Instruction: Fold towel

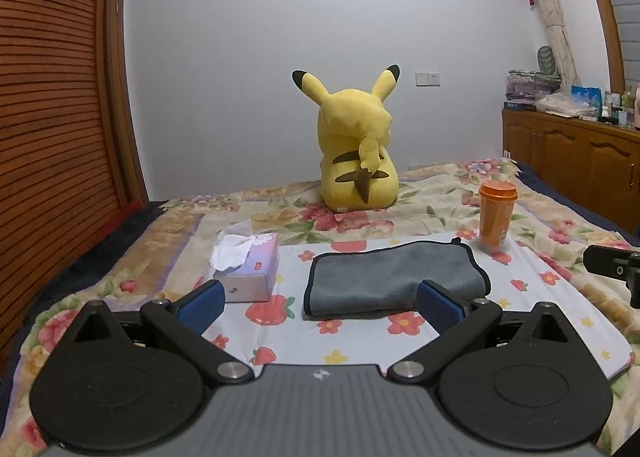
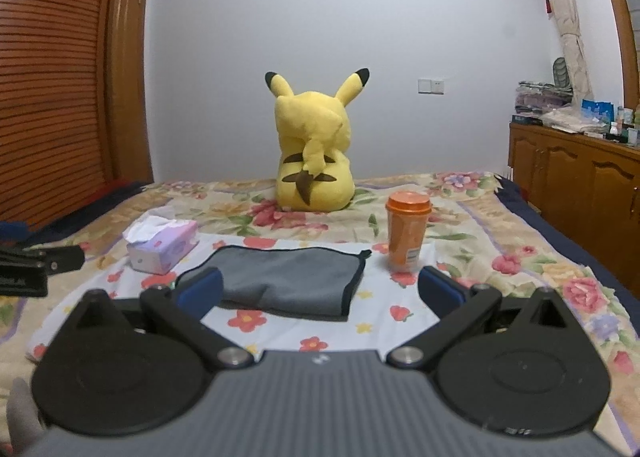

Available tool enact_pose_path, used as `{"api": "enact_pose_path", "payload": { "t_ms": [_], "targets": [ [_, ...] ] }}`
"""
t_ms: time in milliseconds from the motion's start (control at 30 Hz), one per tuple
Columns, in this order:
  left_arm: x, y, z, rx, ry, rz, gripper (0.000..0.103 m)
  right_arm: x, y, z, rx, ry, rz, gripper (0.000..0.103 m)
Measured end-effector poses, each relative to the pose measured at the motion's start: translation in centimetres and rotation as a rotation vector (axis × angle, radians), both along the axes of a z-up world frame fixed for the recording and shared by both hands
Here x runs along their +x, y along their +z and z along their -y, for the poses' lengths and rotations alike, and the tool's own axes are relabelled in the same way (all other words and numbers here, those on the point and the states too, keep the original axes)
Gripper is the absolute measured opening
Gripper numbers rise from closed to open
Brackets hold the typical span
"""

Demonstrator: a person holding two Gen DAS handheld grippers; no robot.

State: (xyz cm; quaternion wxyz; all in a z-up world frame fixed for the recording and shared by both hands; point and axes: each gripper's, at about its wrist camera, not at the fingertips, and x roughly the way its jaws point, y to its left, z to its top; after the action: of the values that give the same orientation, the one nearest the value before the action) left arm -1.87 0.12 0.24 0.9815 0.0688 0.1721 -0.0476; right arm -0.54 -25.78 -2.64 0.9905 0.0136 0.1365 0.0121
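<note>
A grey towel (image 1: pixel 394 277) with a dark hem lies folded on a white flowered mat (image 1: pixel 532 297) on the bed. It also shows in the right wrist view (image 2: pixel 296 281). My left gripper (image 1: pixel 320 303) is open and empty, just short of the towel's near edge. My right gripper (image 2: pixel 320 291) is open and empty, also at the towel's near edge, with its left finger in front of the towel's near left corner. The right gripper's body (image 1: pixel 612 265) shows at the right edge of the left wrist view.
A tissue box (image 1: pixel 250 265) stands left of the towel. An orange lidded cup (image 1: pixel 496 215) stands at the towel's far right corner. A yellow plush toy (image 1: pixel 356 153) sits farther back on the bed. Wooden cabinets (image 2: pixel 580 173) line the right side.
</note>
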Motion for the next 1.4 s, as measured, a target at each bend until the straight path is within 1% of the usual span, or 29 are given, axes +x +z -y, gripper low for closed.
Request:
{"api": "enact_pose_path", "payload": {
  "t_ms": [1400],
  "targets": [
    [0.08, 0.09, -0.31, -0.002, 0.010, -0.002, 0.099, -0.13, -0.12, 0.50, 0.003, -0.007, -0.002, 0.103]
  ]
}}
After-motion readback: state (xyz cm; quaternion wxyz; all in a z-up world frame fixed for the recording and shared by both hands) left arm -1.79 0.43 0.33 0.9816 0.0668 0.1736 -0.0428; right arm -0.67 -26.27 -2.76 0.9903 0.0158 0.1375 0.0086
